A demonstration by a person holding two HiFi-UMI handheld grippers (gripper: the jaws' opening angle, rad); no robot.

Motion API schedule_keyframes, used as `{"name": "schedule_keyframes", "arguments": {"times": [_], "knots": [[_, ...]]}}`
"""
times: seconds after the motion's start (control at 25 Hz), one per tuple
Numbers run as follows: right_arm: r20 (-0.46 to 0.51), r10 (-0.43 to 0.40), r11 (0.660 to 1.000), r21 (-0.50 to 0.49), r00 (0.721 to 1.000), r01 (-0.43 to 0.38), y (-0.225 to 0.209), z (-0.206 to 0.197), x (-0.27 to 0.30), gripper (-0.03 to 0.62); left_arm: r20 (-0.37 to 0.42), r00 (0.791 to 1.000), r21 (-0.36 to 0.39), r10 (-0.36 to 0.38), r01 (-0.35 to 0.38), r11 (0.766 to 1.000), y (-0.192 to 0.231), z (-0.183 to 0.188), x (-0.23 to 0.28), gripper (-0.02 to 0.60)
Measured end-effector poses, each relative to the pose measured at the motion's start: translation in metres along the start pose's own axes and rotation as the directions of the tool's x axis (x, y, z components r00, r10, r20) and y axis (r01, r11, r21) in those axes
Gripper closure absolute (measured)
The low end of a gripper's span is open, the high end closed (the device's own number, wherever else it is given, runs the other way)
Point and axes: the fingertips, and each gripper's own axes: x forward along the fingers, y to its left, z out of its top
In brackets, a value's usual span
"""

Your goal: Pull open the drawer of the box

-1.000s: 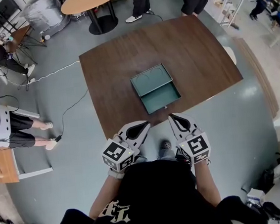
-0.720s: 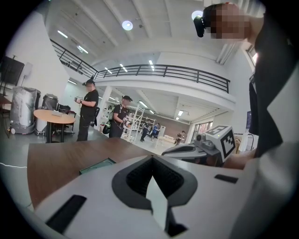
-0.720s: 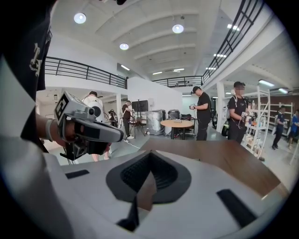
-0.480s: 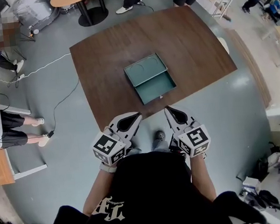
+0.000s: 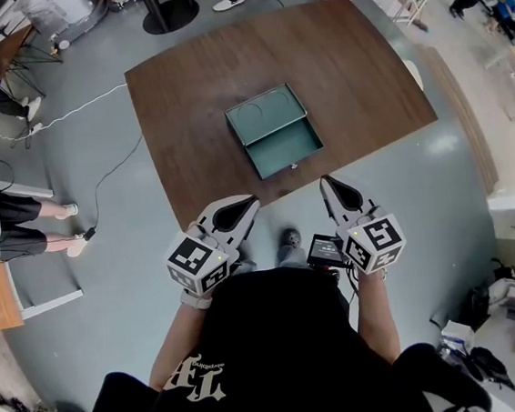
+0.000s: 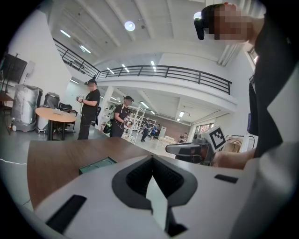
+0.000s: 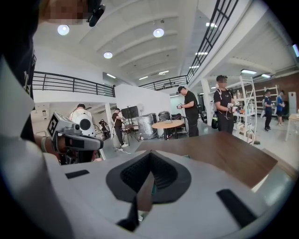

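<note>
Grey floor (image 5: 135, 259) surrounds a dark wooden table (image 5: 354, 81). The left gripper (image 5: 240, 210) and right gripper (image 5: 334, 190) each have their jaws pressed together on nothing. Both are held near the person's chest, short of the table's near edge and well apart from the teal box (image 5: 266, 115). It sits mid-table, its drawer (image 5: 285, 147) standing out toward the person with a plain teal floor showing. White print on the black shirt (image 5: 255, 356) is too warped to read.
</note>
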Motion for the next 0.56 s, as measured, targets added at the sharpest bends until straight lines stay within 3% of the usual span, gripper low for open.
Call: {"name": "schedule_keyframes", "arguments": {"times": [0.56], "knots": [[-0.016, 0.009, 1.000, -0.007, 1.000, -0.009, -0.0056, -0.0039, 0.0024, 0.606, -0.001, 1.000, 0.001, 0.001, -0.001, 1.000, -0.0023, 0.0010, 0.0068, 0.575]]}}
